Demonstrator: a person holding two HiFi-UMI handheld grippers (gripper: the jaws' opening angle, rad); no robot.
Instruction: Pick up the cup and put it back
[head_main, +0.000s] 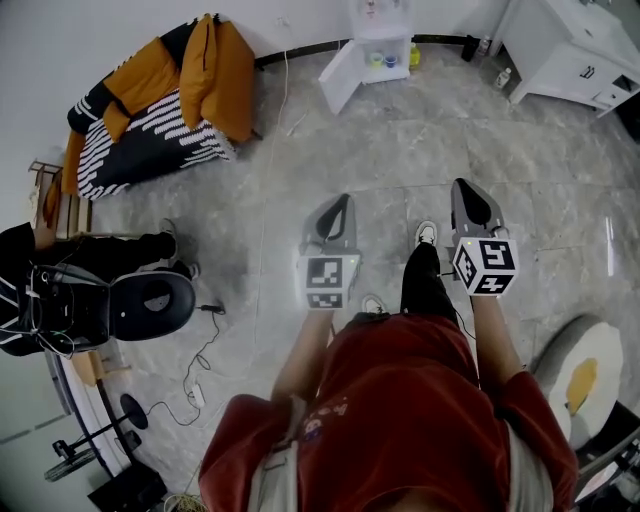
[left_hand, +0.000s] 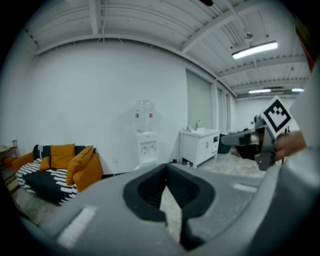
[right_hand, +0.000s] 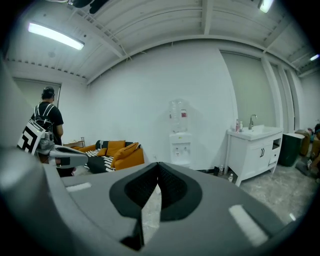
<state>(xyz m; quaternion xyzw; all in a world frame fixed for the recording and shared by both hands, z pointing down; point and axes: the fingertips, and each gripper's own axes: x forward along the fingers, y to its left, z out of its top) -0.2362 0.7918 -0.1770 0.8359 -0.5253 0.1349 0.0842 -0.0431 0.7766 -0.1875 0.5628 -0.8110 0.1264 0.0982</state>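
Left gripper view shows the left hand-held gripper (left_hand: 167, 169) with its two grey jaws closed tip to tip and nothing between the dark ribbed pads. Right gripper view shows the same of the right hand-held gripper (right_hand: 158, 166): jaws together, empty.

From the head view, both are held side by side and apart, in front of the person in a red top (head_main: 400, 420) and above the grey marbled floor (head_main: 400, 150). Each points toward the far wall. A black-and-white marker cube (head_main: 331, 281) sits on the left one and another such cube (head_main: 485, 266) on the right one. A white shoe (head_main: 427, 233) of the person shows on the floor between the two.

Farther off, against the wall, stands a white water dispenser (head_main: 378, 35) with its lower white door (head_main: 340, 75) swung open. Small green and blue round things (head_main: 382, 60) stand in that open compartment. They are too small to tell whether one of them is the cup, so the cup cannot be picked out with certainty.

To the dispenser's right is a white cabinet with a sink (head_main: 575, 50). To its left is an orange and black-and-white striped sofa (head_main: 150, 110). At the left edge a person in black (head_main: 50, 290) is just beside a black round seat (head_main: 152, 302), and black cables (head_main: 200, 370) lie on the floor near them. At the right edge is a round white thing with a yellow patch (head_main: 585, 375).
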